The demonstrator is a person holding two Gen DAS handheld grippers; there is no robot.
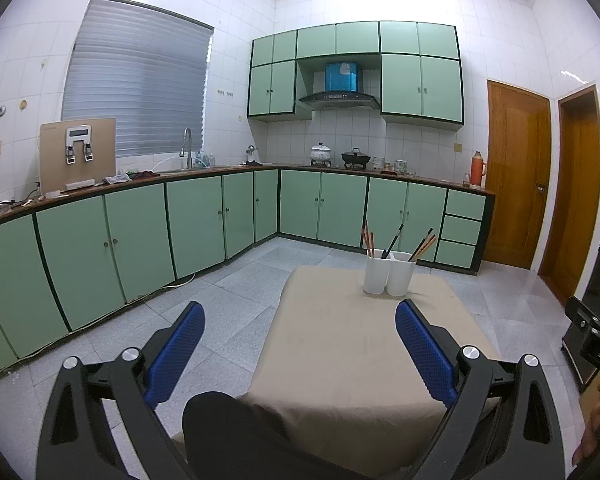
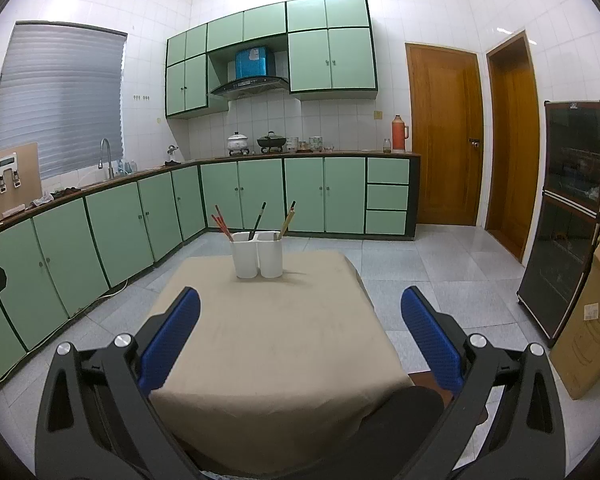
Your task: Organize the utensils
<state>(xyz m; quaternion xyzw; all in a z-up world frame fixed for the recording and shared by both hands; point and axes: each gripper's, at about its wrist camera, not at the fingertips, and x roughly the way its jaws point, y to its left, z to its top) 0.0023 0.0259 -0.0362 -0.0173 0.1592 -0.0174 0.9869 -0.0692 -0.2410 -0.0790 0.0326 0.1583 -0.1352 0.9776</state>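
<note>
A white two-part utensil holder (image 1: 388,274) (image 2: 257,254) stands at the far end of a small table under a beige cloth (image 1: 352,344) (image 2: 268,332). Several chopsticks stand in it: reddish ones (image 1: 368,238) (image 2: 222,222) at the left, a dark one (image 1: 392,242) (image 2: 257,216) in the middle, brown ones (image 1: 422,246) (image 2: 287,219) in the right cup. My left gripper (image 1: 300,316) is open and empty above the table's near left side. My right gripper (image 2: 300,300) is open and empty above the near end.
Green base cabinets (image 1: 140,232) (image 2: 132,220) line the left and far walls, with a sink tap (image 1: 187,146) and pots (image 2: 272,141). Wooden doors (image 2: 446,132) are at the right. A dark cabinet (image 2: 564,216) and a cardboard box (image 2: 592,312) stand right. My knee (image 1: 228,432) is below the table's edge.
</note>
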